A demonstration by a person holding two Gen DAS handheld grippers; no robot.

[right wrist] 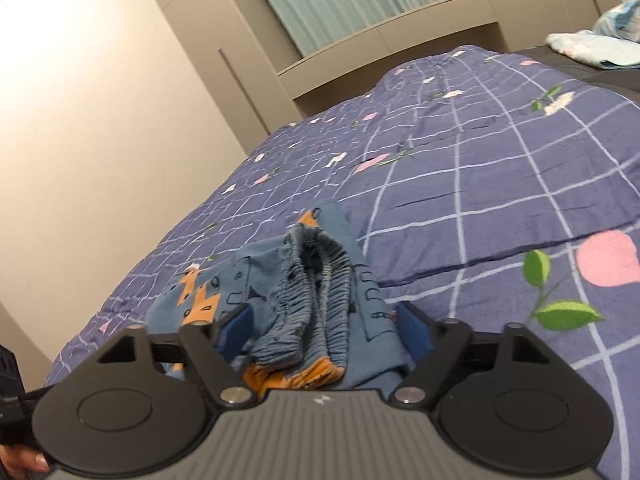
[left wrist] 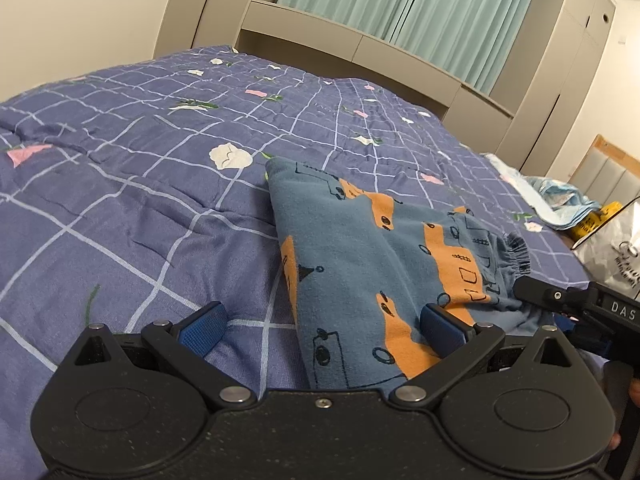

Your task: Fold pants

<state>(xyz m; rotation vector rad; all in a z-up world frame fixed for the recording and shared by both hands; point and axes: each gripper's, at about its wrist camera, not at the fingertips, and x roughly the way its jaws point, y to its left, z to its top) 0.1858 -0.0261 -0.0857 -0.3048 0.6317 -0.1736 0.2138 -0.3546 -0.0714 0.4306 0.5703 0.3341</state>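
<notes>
Fingers of left gripper (left wrist: 324, 326) spread wide, nothing pinched; blue-and-orange printed cotton pants (left wrist: 384, 264) lie folded between them at lower centre. Right gripper (right wrist: 326, 330) also spread, straddling the bunched elastic waistband (right wrist: 316, 300). Pants rest on purple grid-patterned floral quilt (left wrist: 140, 184); teal curtains (left wrist: 400, 4) upper frame.

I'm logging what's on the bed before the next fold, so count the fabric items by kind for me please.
Pants, blue with orange print: 1
Quilt, purple grid with flowers: 1
Light blue cloth bundle at the far end of the bed: 1
Total: 3
</notes>
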